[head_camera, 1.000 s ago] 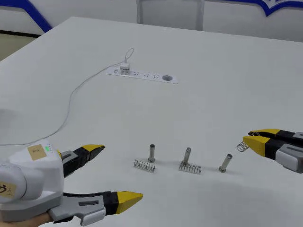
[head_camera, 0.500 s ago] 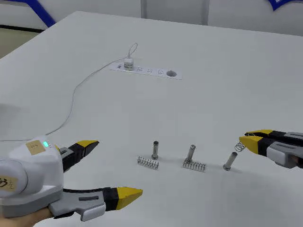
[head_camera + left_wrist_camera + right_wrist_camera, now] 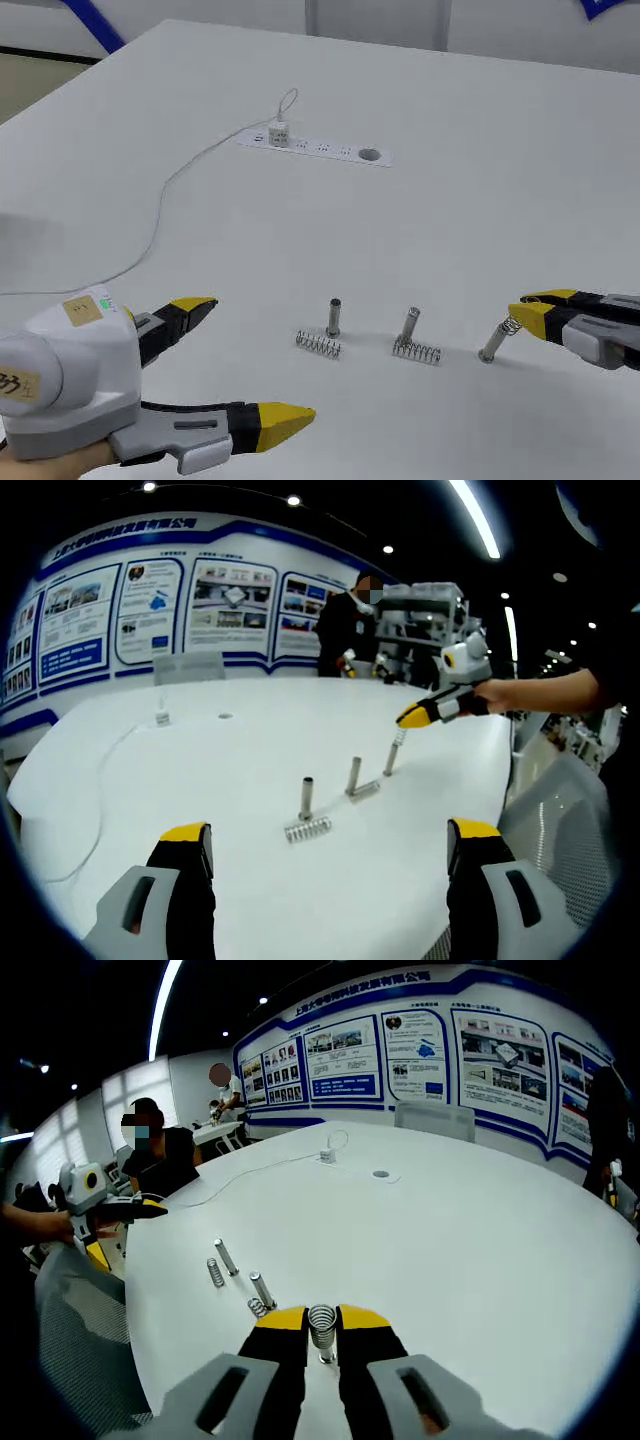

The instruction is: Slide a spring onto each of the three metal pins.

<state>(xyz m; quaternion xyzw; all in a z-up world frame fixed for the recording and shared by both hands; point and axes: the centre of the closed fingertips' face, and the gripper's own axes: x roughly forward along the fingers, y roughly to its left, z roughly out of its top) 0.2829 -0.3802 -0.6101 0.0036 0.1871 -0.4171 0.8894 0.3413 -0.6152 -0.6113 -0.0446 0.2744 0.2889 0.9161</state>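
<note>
While the right gripper (image 3: pixel 521 304) clamps a spring (image 3: pixel 511 325) between nearly closed jaws, the coil's long axis lines up with the tilted rightmost pin (image 3: pixel 491 344), whose top leans toward it. Whether the coil encircles the pin tip cannot be determined. The left gripper (image 3: pixel 254 360) is spread wide and holds nothing. Compared with earlier, the spring sits lower, at the pin top. Two loose springs (image 3: pixel 318 345) lie flat beside the other two pins (image 3: pixel 334 316).

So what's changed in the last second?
The right gripper, shut on a spring, has moved in toward the rightmost pin, and the spring now meets the pin's top. The left gripper stays open and idle. The other two springs lie beside their pins as before.
</note>
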